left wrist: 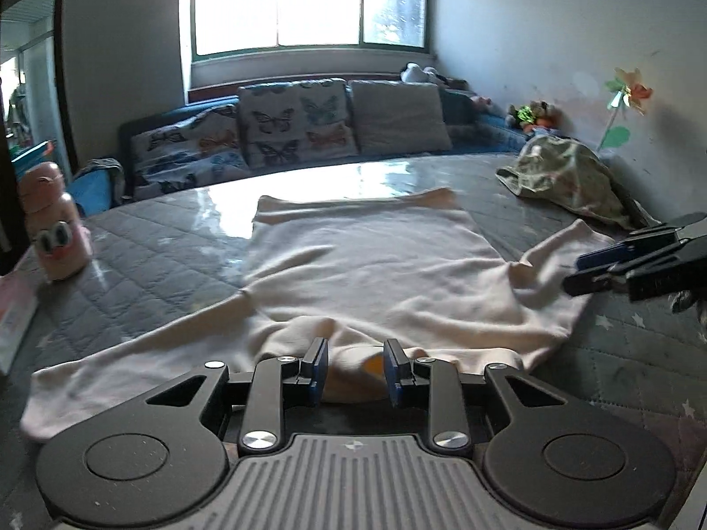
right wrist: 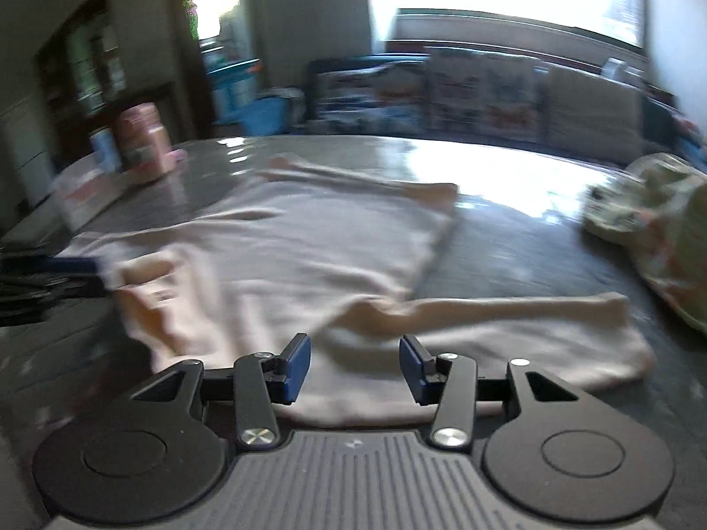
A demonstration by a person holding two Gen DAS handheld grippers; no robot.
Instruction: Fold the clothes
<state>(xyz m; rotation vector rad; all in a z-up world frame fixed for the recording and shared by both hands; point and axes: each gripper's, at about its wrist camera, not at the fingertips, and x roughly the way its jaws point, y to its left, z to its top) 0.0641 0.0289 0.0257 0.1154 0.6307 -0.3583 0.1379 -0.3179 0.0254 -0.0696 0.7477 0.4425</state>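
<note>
A pale pink long-sleeved top (left wrist: 366, 260) lies spread on the grey quilted bed, sleeves out to both sides. My left gripper (left wrist: 355, 364) is open, its jaws on either side of the collar at the near edge. My right gripper (right wrist: 355, 366) is open over the shoulder and sleeve on the right side. It also shows in the left wrist view (left wrist: 618, 260), coming in from the right above that sleeve. The right wrist view is blurred; the left gripper (right wrist: 66, 274) shows dimly at its left edge by the collar (right wrist: 146, 291).
A crumpled floral garment (left wrist: 561, 176) lies at the bed's far right by the wall. A pink bottle (left wrist: 55, 225) stands at the left edge. Butterfly-print cushions (left wrist: 291, 123) and a sofa run along the back under the window. The grey mattress (left wrist: 146, 265) surrounds the top.
</note>
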